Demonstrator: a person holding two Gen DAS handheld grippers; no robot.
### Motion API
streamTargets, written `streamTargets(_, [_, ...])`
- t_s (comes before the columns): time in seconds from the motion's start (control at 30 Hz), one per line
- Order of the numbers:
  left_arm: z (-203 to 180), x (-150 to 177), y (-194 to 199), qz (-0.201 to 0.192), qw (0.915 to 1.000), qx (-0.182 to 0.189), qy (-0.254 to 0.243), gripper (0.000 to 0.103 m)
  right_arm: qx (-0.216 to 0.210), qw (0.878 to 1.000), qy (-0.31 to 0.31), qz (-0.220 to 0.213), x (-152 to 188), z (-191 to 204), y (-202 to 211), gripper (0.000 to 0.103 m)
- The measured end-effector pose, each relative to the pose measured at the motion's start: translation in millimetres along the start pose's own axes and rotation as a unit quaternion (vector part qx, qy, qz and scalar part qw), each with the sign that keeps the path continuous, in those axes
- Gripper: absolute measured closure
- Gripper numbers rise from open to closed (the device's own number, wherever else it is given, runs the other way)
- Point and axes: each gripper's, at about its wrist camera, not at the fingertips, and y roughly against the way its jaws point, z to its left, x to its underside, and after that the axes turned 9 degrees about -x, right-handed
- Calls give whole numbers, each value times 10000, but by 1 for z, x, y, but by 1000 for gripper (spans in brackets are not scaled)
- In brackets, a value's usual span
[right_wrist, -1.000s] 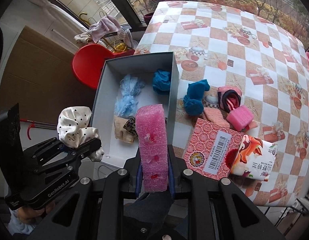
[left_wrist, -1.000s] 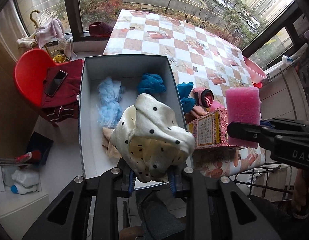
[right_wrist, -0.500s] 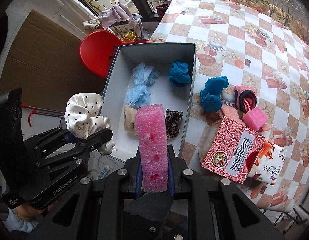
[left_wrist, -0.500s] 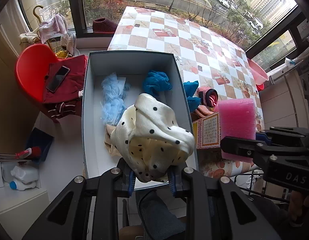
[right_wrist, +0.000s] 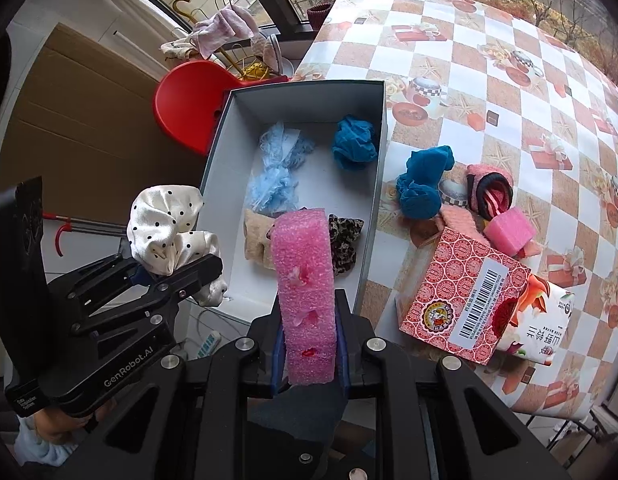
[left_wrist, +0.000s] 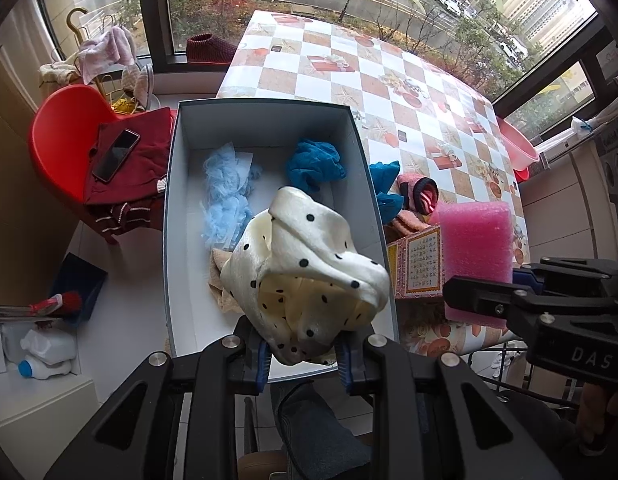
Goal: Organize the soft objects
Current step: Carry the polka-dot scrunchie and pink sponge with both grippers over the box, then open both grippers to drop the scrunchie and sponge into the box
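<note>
My left gripper (left_wrist: 303, 354) is shut on a cream cloth with black dots (left_wrist: 305, 272), held above the near end of the grey box (left_wrist: 265, 114). My right gripper (right_wrist: 309, 354) is shut on a pink foam block (right_wrist: 307, 280), also held over the box's near end (right_wrist: 371, 216). Inside the box lie a pale blue fluffy piece (right_wrist: 275, 168), a teal cloth (right_wrist: 355, 142), a beige cloth (right_wrist: 259, 238) and a leopard-print piece (right_wrist: 345, 242). In the left wrist view the foam block (left_wrist: 475, 248) and right gripper (left_wrist: 509, 300) show at the right.
On the checked tablecloth (right_wrist: 489, 52) right of the box lie a teal cloth (right_wrist: 423, 184), a pink and black roll (right_wrist: 491, 192), a small pink foam piece (right_wrist: 509, 232), a red patterned carton (right_wrist: 463, 296) and a tissue pack (right_wrist: 543, 328). A red chair (left_wrist: 63, 140) with a phone (left_wrist: 117, 154) stands left.
In both views the box and table have shifted right, so both grippers stand a little further left over the box's near end. Both grips are unchanged.
</note>
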Motion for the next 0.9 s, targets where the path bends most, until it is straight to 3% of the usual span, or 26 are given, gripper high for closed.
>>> streamTargets(0.43, [12, -8, -3, -85, 9999, -71, 78, 75, 36, 10000, 28, 60, -5, 0, -6, 81])
streamTargets(0.9, [23, -44, -30, 18, 9995, -289, 151, 74, 55, 9998, 127, 118, -50, 13, -28, 81])
